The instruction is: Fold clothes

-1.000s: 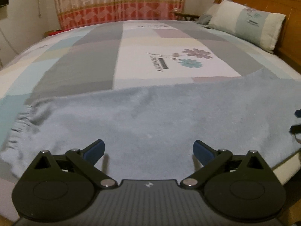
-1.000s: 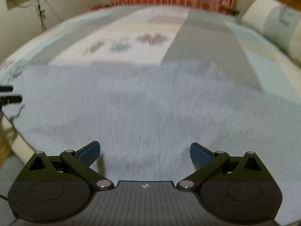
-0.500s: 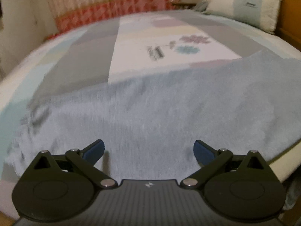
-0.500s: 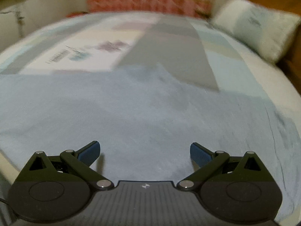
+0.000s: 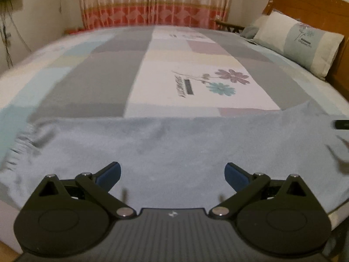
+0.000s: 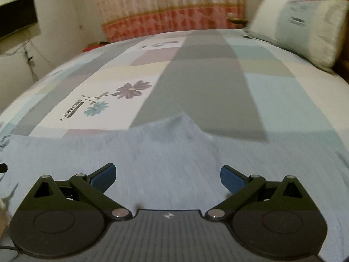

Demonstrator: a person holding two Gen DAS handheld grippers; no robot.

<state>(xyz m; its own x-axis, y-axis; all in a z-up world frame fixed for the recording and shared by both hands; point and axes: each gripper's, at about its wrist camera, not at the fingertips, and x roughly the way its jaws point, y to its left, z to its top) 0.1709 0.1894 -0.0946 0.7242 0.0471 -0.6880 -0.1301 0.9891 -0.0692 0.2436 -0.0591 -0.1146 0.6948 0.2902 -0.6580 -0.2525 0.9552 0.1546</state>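
Observation:
A pale blue fleecy garment (image 5: 174, 144) lies spread flat across the near side of the bed, with a gathered elastic hem (image 5: 19, 150) at its left end. In the right wrist view the same blue garment (image 6: 174, 159) fills the foreground, its far edge rising to a small peak. My left gripper (image 5: 172, 173) hovers open just above the cloth with nothing between its blue pads. Over the garment's right part, my right gripper (image 6: 166, 175) is open too and holds nothing. A dark tip of the right gripper (image 5: 341, 124) shows at the right edge of the left wrist view.
The bed has a patchwork sheet (image 5: 135, 65) in grey, cream and pale blue with a flower print (image 5: 220, 83). A pillow (image 5: 298, 41) leans against a wooden headboard (image 5: 309, 6) at the far right. Patterned curtains (image 5: 152, 4) hang behind the bed, and cables (image 6: 28, 61) run down the left wall.
Both grippers have swung and pulled back slightly over the garment, still open. The left view has turned back to the right; the right view has lifted, showing more bed sheet. The garment lies unmoved.

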